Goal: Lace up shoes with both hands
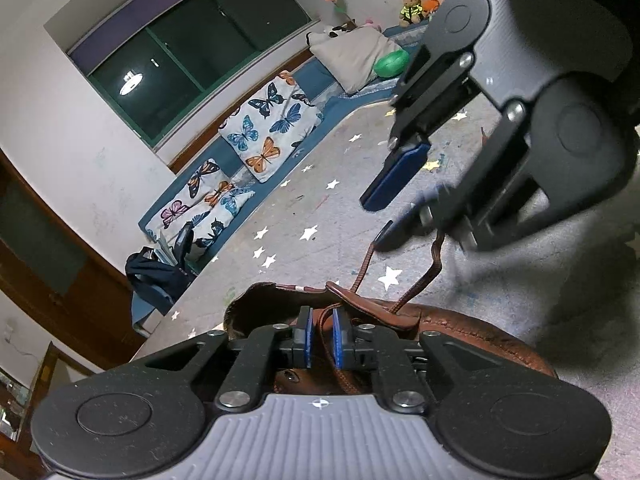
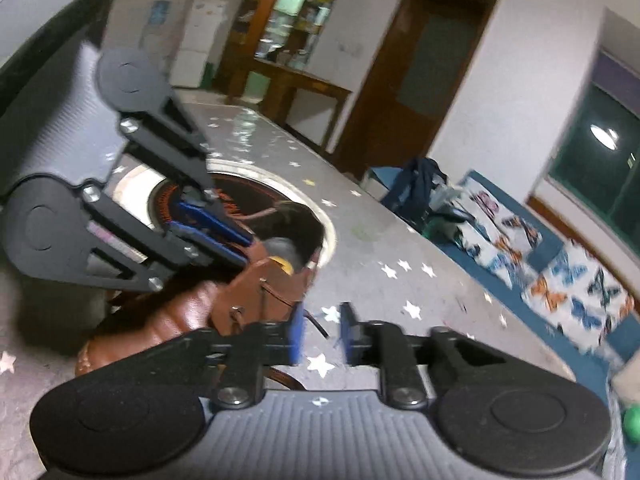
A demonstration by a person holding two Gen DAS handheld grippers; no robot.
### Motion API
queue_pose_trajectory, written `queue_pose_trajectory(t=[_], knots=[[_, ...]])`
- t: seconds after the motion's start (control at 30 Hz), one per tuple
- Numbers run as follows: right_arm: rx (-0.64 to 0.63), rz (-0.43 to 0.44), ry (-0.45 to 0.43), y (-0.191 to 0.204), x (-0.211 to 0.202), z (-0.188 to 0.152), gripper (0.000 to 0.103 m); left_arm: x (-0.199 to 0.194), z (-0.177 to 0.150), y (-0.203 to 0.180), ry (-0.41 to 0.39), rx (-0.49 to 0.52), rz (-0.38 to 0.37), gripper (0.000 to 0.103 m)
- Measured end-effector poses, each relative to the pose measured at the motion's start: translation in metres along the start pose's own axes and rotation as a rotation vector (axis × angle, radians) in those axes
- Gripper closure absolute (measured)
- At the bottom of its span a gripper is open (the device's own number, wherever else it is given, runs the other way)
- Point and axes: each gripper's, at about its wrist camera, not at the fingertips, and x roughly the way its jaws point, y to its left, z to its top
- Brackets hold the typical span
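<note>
A brown leather shoe (image 1: 460, 328) lies on the grey star-patterned surface, right under my left gripper (image 1: 322, 336). Its brown lace (image 1: 326, 354) runs between the blue pads, close against the right pad (image 1: 338, 340), with a slit left at the other pad; the jaws stand narrowly open. Two more lace strands (image 1: 420, 280) rise from the eyelets toward my right gripper (image 1: 396, 208), which hovers beyond the shoe. In the right wrist view the right gripper (image 2: 323, 334) is open, with a dark lace tip (image 2: 318, 326) poking into the gap beside its left pad. The shoe (image 2: 180, 308) sits left of it.
A round inset with a dark disc (image 2: 240, 200) lies behind the shoe. A blue bench with butterfly cushions (image 1: 264, 136) runs along the wall under a window. A dark bag (image 1: 156, 276) rests at the bench end. A green ball (image 1: 390, 63) and soft toys sit farther off.
</note>
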Motion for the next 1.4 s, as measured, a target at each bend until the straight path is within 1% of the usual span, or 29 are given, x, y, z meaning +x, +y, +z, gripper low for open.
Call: queue_pose_trajectory(t=[0.17,0.23,0.3,0.33,0.37,0.4,0.43,0.5,0.6,0.63,0.7,0.8,0.83,0.87,0.9,1.0,1.17,1.4], knots=[[-0.153,0.027,0.029,0.018,0.02,0.003,0.078,-0.002,-0.001,0.003,-0.006,-0.019,-0.006,0.09],[-0.215,0.024,0.035,0.026,0.028,0.003,0.079,-0.004,-0.002,0.005,-0.011,-0.039,-0.01,0.09],[-0.27,0.015,0.034,0.035,0.034,0.002,0.083,-0.009,-0.003,0.009,-0.019,-0.078,-0.019,0.09],[-0.288,0.008,0.036,0.038,0.037,0.003,0.091,-0.012,-0.004,0.011,-0.024,-0.1,-0.023,0.089],[-0.295,0.001,0.039,0.04,0.039,0.003,0.095,-0.017,-0.005,0.014,-0.03,-0.127,-0.027,0.089],[-0.3,-0.006,0.041,0.042,0.042,0.002,0.096,-0.022,-0.006,0.017,-0.035,-0.152,-0.031,0.088],[-0.291,-0.011,0.037,0.042,0.042,0.002,0.099,-0.028,-0.008,0.021,-0.039,-0.178,-0.033,0.086],[-0.26,-0.031,0.026,0.039,0.04,0.004,0.1,-0.041,-0.014,0.026,-0.041,-0.225,-0.027,0.079],[-0.218,-0.073,0.013,0.032,0.034,0.007,0.1,-0.057,-0.028,0.035,-0.029,-0.297,-0.05,0.076],[-0.207,-0.088,0.009,0.029,0.032,0.008,0.1,-0.061,-0.033,0.038,-0.012,-0.32,-0.056,0.075],[-0.191,-0.117,0.001,0.024,0.028,0.01,0.1,-0.063,-0.044,0.041,0.028,-0.353,-0.065,0.063],[-0.173,-0.164,-0.008,0.017,0.021,0.014,0.1,-0.059,-0.06,0.039,0.1,-0.372,-0.087,0.063],[-0.168,-0.18,-0.013,0.014,0.018,0.015,0.101,-0.057,-0.064,0.039,0.122,-0.375,-0.101,0.061],[-0.165,-0.193,-0.018,0.011,0.015,0.017,0.101,-0.054,-0.069,0.037,0.142,-0.378,-0.108,0.057],[-0.164,-0.207,-0.025,0.009,0.012,0.019,0.101,-0.052,-0.072,0.036,0.159,-0.381,-0.107,0.055],[-0.166,-0.255,-0.042,0.001,0.004,0.025,0.101,-0.045,-0.08,0.032,0.195,-0.385,-0.111,0.055],[-0.16,-0.349,-0.074,-0.017,-0.014,0.036,0.101,-0.037,-0.082,0.032,0.2,-0.384,-0.124,0.054],[-0.186,-0.436,-0.104,-0.035,-0.032,0.051,0.101,-0.024,-0.083,0.029,0.207,-0.378,-0.134,0.054]])
